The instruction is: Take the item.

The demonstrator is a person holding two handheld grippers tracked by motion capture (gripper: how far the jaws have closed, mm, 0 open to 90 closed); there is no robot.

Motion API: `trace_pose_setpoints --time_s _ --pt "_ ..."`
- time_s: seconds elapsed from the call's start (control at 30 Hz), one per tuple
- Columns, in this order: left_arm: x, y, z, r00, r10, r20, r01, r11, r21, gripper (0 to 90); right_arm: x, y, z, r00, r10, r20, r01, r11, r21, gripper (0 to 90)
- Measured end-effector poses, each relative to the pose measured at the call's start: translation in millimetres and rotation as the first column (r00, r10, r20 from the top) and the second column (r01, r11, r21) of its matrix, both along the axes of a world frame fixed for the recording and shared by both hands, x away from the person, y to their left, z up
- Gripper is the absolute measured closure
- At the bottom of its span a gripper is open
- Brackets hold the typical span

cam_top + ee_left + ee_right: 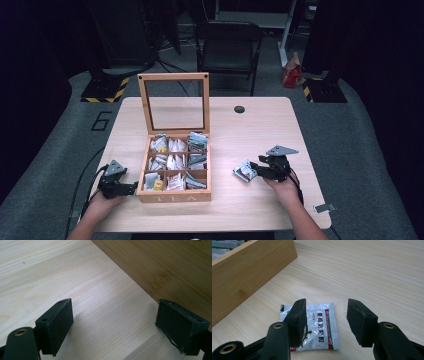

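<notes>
Right hand [286, 187]: comes in from the table's near edge, right of the tea box, gripper pointing left toward it.
Right gripper [325, 315]: jaws spread apart, grasping nothing; one silver tea sachet [318, 327] lies flat on the table [250, 130] under the left jaw, apart from the box wall.
Left hand [102, 202]: low at the box's near left corner.
Left gripper [115, 322]: jaws wide, released, over bare wood just beside the box side.
Tea box [174, 196]: one, lid upright, nine compartments holding sachets.
</notes>
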State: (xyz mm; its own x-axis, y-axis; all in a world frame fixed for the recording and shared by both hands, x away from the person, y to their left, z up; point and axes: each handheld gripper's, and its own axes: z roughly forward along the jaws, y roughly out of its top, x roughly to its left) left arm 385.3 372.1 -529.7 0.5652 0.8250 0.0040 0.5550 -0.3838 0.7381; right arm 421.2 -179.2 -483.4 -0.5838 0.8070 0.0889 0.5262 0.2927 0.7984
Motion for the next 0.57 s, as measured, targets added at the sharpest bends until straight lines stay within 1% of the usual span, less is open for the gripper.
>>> trace_pose_setpoints --time_s 0.07,0.1,0.13,0.17,0.2,0.4,0.43,0.5,0.53,0.57 --pt "0.0 0.0 0.0 1.0 0.0 0.0 0.0 1.0 0.001 13.8 1.6 -1.7 -2.2 1.0 -0.002 0.006 0.002 1.0 -0.015 49.9" --pt "0.1 0.0 0.0 1.0 0.0 0.001 0.0 1.0 0.0 13.8 1.0 -1.3 -3.0 0.9999 -0.013 -0.003 0.013 1.0 -0.011 50.0" --pt "0.0 0.0 0.0 1.0 0.0 0.0 0.0 1.0 0.0 13.8 1.2 -2.4 -4.0 0.9999 -0.011 -0.007 0.011 1.0 -0.017 50.0" --pt "0.0 0.0 0.0 1.0 0.0 0.0 0.0 1.0 0.0 13.8 1.7 -2.5 -4.9 0.9999 -0.012 -0.007 0.012 1.0 -0.012 50.0" --pt "-0.1 -0.1 -0.1 1.0 0.001 -0.001 -0.001 1.0 -0.003 13.8 2.5 -3.6 -5.3 1.0 -0.008 0.002 0.008 1.0 -0.029 50.0" --pt "-0.1 -0.2 -0.1 1.0 0.001 -0.003 -0.002 1.0 -0.005 13.8 3.9 -4.5 -8.0 0.9997 -0.014 -0.021 0.014 1.0 -0.017 49.8" --pt "-0.1 -0.1 0.0 1.0 0.001 -0.001 -0.001 1.0 -0.002 13.8 3.9 -4.6 -8.4 0.9997 -0.017 -0.02 0.017 0.999 -0.027 49.8" --pt "0.0 0.1 0.1 1.0 -0.001 0.0 0.001 1.0 0.0 13.8 3.6 -4.3 -8.4 0.9997 -0.018 -0.018 0.017 0.999 -0.03 49.6" --pt "-0.2 -0.2 -0.2 1.0 0.002 -0.003 -0.002 1.0 -0.006 13.8 2.7 -3.5 -7.8 0.9997 -0.021 -0.014 0.021 0.999 -0.035 49.6" --pt "0.0 0.1 0.0 1.0 -0.001 0.0 0.001 1.0 0.0 13.8 1.0 -1.8 -6.9 0.9997 -0.023 -0.008 0.023 0.999 -0.036 49.6"
